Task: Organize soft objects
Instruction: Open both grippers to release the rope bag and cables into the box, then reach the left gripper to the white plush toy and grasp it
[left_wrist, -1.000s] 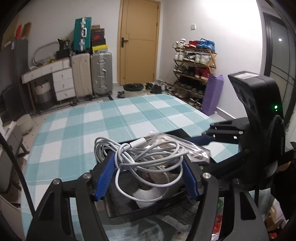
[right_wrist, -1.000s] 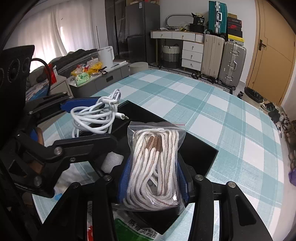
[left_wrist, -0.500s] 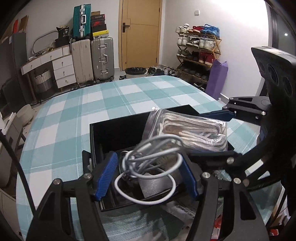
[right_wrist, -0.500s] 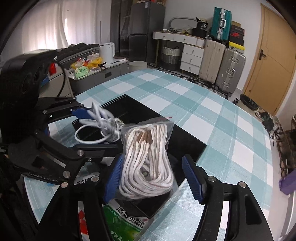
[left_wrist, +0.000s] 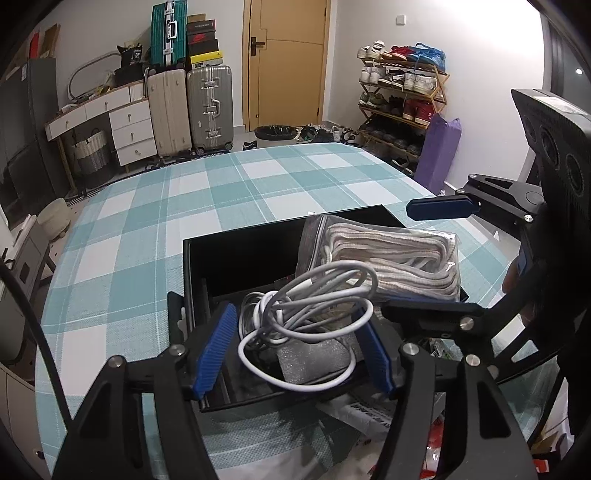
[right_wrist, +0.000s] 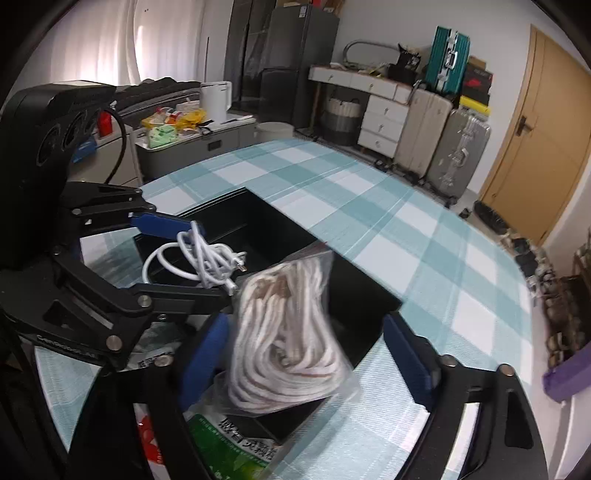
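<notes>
Resting over the open black box (left_wrist: 236, 258), the two soft items are at the point of deposit. The white cable (left_wrist: 310, 310) is a loose coil lying between the blue pads of the left gripper (left_wrist: 295, 343); its jaws stand slightly wider than the bundle, and I cannot tell whether the pads bear on it. In the right wrist view the cable (right_wrist: 199, 258) hangs just above the box's near corner. The bagged rope (right_wrist: 288, 332), a clear zip bag of cream cord, is inside the span of the right gripper (right_wrist: 310, 362), whose jaws are spread wide and clear of the bag on both sides: released. The bag is blurred and tilted, its lower end over the box rim (right_wrist: 369, 295), apparently dropping or settling; the placement reads as deliberate, both items directed into one container.

The box sits near the front edge of the worktop (left_wrist: 147, 229), covered in teal-and-white check cloth. A green printed packet (right_wrist: 236, 443) lies under the box's near edge.

Judgement: deposit nearly complete. Risk: the bag may lodge on the rim.
</notes>
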